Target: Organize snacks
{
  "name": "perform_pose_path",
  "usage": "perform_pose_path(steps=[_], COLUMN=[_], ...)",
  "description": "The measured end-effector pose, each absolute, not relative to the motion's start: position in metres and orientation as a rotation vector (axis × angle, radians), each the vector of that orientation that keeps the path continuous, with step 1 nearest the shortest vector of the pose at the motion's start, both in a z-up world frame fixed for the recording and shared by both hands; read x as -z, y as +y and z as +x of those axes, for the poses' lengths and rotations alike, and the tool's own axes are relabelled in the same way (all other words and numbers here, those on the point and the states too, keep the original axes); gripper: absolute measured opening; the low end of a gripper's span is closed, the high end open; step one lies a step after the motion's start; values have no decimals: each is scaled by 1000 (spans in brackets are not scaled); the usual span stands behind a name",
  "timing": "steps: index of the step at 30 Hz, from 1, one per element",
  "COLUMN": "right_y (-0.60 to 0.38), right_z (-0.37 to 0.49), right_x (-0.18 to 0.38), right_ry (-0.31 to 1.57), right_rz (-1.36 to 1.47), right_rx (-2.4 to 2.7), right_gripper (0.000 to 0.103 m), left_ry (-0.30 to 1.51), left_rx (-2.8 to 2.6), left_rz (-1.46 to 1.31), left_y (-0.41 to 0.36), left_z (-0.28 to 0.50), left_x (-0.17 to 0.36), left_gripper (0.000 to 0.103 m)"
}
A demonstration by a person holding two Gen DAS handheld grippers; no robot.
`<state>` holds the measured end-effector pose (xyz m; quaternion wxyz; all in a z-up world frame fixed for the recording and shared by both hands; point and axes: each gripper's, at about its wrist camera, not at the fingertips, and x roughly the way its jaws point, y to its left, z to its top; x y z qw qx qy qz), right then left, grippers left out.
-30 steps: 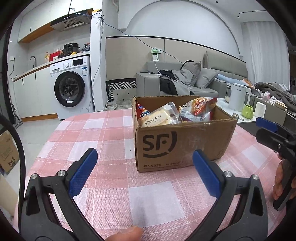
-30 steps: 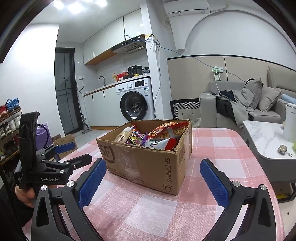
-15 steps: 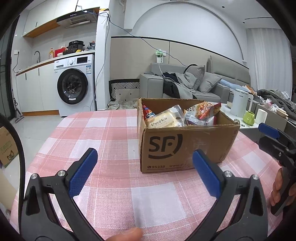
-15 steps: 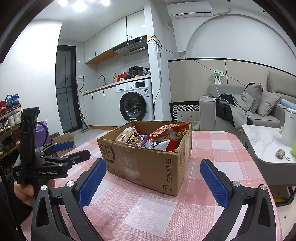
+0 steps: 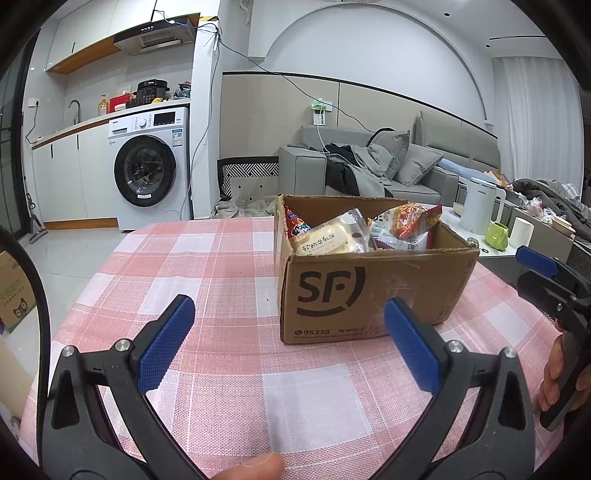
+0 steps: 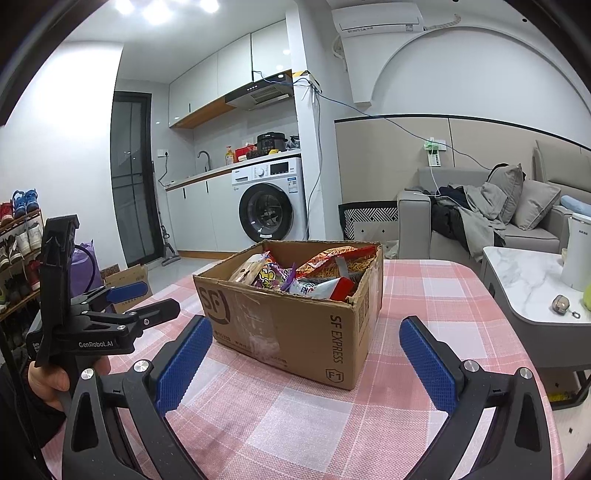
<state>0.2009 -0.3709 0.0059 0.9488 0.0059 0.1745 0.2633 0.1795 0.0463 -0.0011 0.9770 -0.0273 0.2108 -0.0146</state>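
- Table (image 5: 229,258): pink-and-white checked cloth, fills the lower half of both views. Both my grippers hover above it, touching nothing.
- Washing machine (image 5: 149,173): in the background of both views, under the counter. Only the right wrist view shows the shoe rack (image 6: 16,254) at far left and the wall air conditioner (image 6: 376,18) up top.
- Sofa (image 5: 373,173): grey, with cushions and clothes piled on it. Left wrist view shows its whole length; right wrist view only the near end.
- Cardboard box (image 5: 373,291): open-topped, "SF" printed on it, stands on the table ahead of both grippers, apart from both. Left wrist view faces the long "SF" side; right wrist view sees a corner, with "SF EXPRESS" on the short side.
- Snacks (image 5: 364,230): all inside the box, packets sticking up past the rim. Left wrist view shows a pale bread-like packet (image 5: 327,236) at near left of the box and a red-orange bag (image 5: 410,219) to its right. Right wrist view shows a purple wrapper (image 6: 271,275) and a red-and-white packet (image 6: 323,288) that the left view doesn't.
- Left gripper (image 5: 288,345): fingers spread wide, nothing between the blue pads (image 5: 166,343). Right wrist view sees it from the side at far left, my hand (image 6: 55,380) on its handle.
- Right gripper (image 6: 304,367): also spread wide, holding nothing. Left wrist view catches only its tip at the right edge, apart from the box.
- Kettle (image 5: 480,210): white, on the marble side table by the sofa; the green cup (image 5: 496,236) just beside it is clear only in the left wrist view.
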Motion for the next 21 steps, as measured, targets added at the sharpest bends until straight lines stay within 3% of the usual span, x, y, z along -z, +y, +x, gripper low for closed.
perform_pose_path(steps=[21], right_y=[-369], right_z=[200], right_x=[-5], right_ry=[357], right_rz=[17], right_rx=[-535], right_gripper=[103], left_ry=[424], left_rx=[30], left_rz=[-55], left_y=[47], left_z=[180], left_x=[1], left_gripper=[102])
